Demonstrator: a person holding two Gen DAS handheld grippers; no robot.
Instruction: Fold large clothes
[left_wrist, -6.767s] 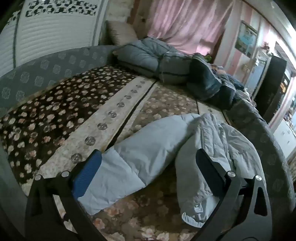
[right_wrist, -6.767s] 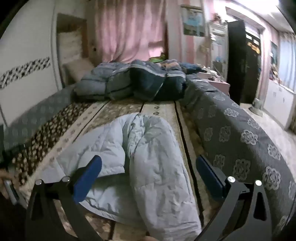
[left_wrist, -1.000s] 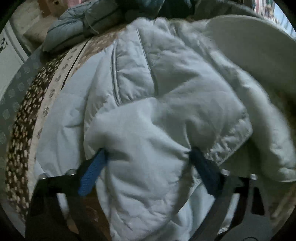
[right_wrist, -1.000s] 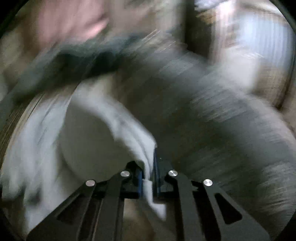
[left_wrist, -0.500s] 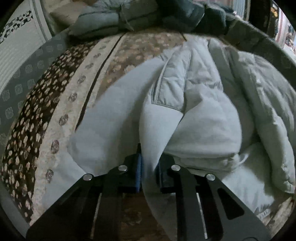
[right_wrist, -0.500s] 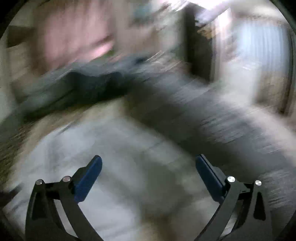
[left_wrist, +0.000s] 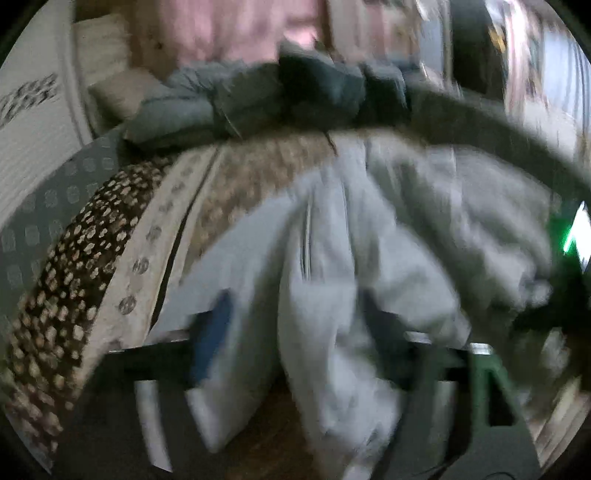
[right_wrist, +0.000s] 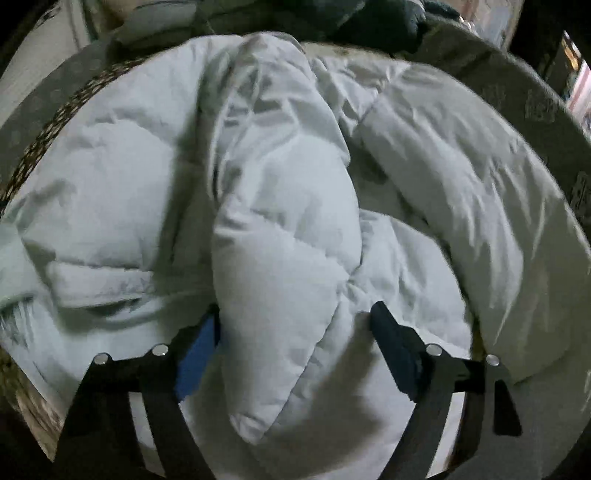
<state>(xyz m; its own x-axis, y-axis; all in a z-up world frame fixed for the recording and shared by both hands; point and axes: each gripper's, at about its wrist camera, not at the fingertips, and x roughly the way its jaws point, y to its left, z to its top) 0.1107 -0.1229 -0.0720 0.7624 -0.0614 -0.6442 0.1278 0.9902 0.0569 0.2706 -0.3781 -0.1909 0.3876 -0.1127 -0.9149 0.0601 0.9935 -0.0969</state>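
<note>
Only R view: sharp jacket (right_wrist: 288, 221) folds.

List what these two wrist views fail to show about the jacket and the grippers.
- Left wrist view: motion blur smears the left gripper and the pale jacket; contact with the fabric is unclear.
- Right wrist view: the right gripper straddles a puffy fold; the jacket's lower edge is cut off by the frame.
- Bed cover mostly hidden by the jacket.

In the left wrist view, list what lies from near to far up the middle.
Left gripper, open → pale blue puffy jacket → brown floral bedspread → heap of grey-blue and dark bedding → pink curtain.
</note>
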